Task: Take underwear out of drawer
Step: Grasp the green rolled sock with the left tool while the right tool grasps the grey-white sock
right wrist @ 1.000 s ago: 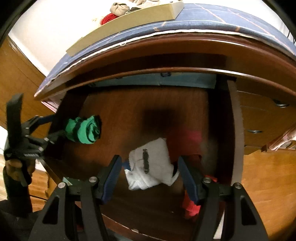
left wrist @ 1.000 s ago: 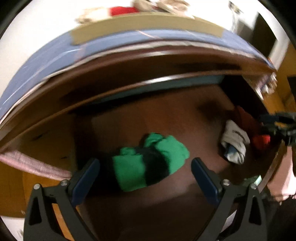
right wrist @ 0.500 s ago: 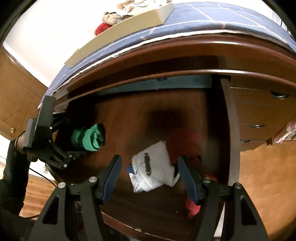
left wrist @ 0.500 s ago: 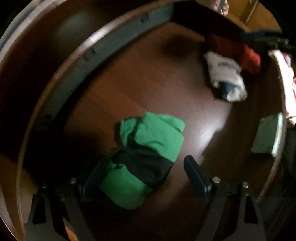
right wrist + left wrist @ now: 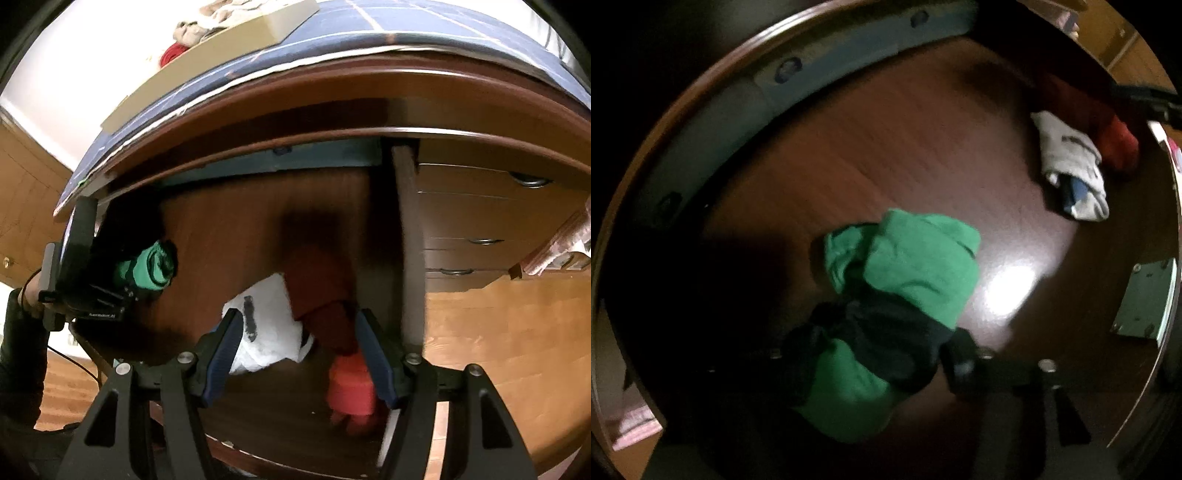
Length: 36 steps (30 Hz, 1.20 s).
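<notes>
Green underwear with a black band (image 5: pixel 897 295) lies on the dark wood floor of the open drawer (image 5: pixel 923 147). My left gripper (image 5: pixel 871 365) is down around its black band, jaws narrowed against the cloth, in deep shadow. It also shows in the right wrist view (image 5: pixel 147 266) at the drawer's left. My right gripper (image 5: pixel 299 354) is open, its blue pads on either side of a white garment (image 5: pixel 269 332) and a red one (image 5: pixel 347 387). Both also show in the left wrist view, white (image 5: pixel 1071 166) and red (image 5: pixel 1115 144).
The dresser top carries a blue cloth (image 5: pixel 332 40), a flat cardboard box (image 5: pixel 221 62) and loose clothes. Closed drawers with metal handles (image 5: pixel 484 240) stand to the right. A metal bracket (image 5: pixel 1145 299) sits on the drawer's front wall. Wooden floor (image 5: pixel 498 350) lies below.
My left gripper has dropped into the drawer and narrowed around the green underwear. My right gripper has moved closer over the white and red garments, still open.
</notes>
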Available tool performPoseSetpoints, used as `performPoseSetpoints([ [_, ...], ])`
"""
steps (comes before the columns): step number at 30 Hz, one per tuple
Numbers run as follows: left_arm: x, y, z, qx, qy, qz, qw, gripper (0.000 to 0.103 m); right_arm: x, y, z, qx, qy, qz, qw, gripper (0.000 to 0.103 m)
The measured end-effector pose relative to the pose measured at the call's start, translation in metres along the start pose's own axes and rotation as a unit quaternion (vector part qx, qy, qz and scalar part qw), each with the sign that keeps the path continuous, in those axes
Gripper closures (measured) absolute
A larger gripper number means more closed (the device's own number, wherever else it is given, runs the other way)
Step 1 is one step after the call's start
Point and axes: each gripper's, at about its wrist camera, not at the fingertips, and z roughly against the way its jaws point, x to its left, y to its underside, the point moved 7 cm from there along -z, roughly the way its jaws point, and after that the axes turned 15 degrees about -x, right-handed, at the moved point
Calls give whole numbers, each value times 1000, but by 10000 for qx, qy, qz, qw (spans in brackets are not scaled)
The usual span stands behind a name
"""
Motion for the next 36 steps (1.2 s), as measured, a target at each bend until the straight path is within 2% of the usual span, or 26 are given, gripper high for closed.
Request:
performPoseSetpoints([
  [3,1,1,8,-238,-3,310,9992,64,15,3,-7,117,-206,107,9997,38],
  [5,5,-1,21,-513,51,696,9962,64,29,7,-12,259,-381,188,9988,38],
  [7,5,-6,41,-862,303,1002,9908,64,34,12,-21,462,-326,276,9980,38],
  [9,2,-10,61,-1247,288,1114,9855,64,36,17,-31,696,-245,307,9968,38],
  [12,2,-17,86,-1744,334,1400,9741,64,40,26,-43,1137,-409,93,9926,38],
  [14,2,-12,96,-1966,465,1603,9662,64,48,27,-44,1221,-536,127,9910,38],
  [17,-2,-16,98,-2075,491,1746,9613,64,49,28,-50,1270,-161,365,9911,38],
  [21,-7,-10,106,-2158,375,1972,9556,64,31,37,-74,1601,283,162,9866,38],
  [25,-2,1,119,-2270,312,2129,9498,64,36,38,-92,1635,292,265,9858,30],
  [31,2,8,124,-2329,246,2235,9462,63,55,40,-104,1813,488,904,9780,30],
  [33,1,10,126,-2332,255,2225,9463,63,61,41,-105,1834,379,1025,9769,33],
  [36,-2,10,125,-2332,258,2219,9464,63,64,39,-107,1761,455,1312,9745,46],
])
